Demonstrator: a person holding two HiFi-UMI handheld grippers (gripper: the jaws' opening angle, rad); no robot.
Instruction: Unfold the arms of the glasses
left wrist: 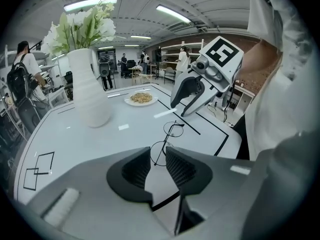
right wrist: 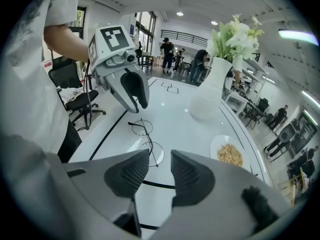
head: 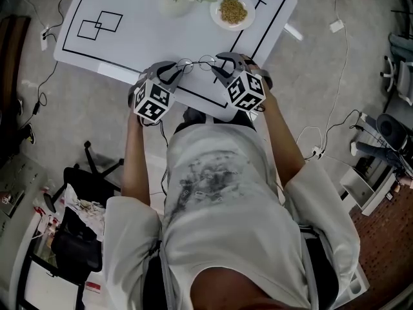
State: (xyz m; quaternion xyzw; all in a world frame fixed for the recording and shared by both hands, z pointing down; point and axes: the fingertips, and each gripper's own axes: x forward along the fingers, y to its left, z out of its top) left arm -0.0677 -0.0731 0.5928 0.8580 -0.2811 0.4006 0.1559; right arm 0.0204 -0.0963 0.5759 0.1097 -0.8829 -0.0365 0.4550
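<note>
As the glasses [head: 198, 62] lay on the white tabletop [head: 193, 31] close to its near edge, their long axis ran side to side across the person, with one round lens toward each tool. The left tool [head: 173, 72] stood just beside the left end of the frame and the right tool [head: 222, 68] just beside the right end. The two were about equally near and faced each other along that axis.

In each gripper view the nearer lens sat just past the jaw tips, low on the tabletop. Both tools were released, their jaws apart with a modest gap and nothing clamped between them. The thin wire arms seemed to be folded in along the frame, though they were too fine to trace with certainty. A dark hinge end showed at the lens nearer the right tool.

Nothing stood between the tools and the frame, only black lines marked on the tabletop. A white vase [head: 174, 4] of flowers and a plate [head: 216, 19] of food stood well apart toward the far edge, clear of the work. By my reckoning, each tool had only a short, low approach to its own end.
</note>
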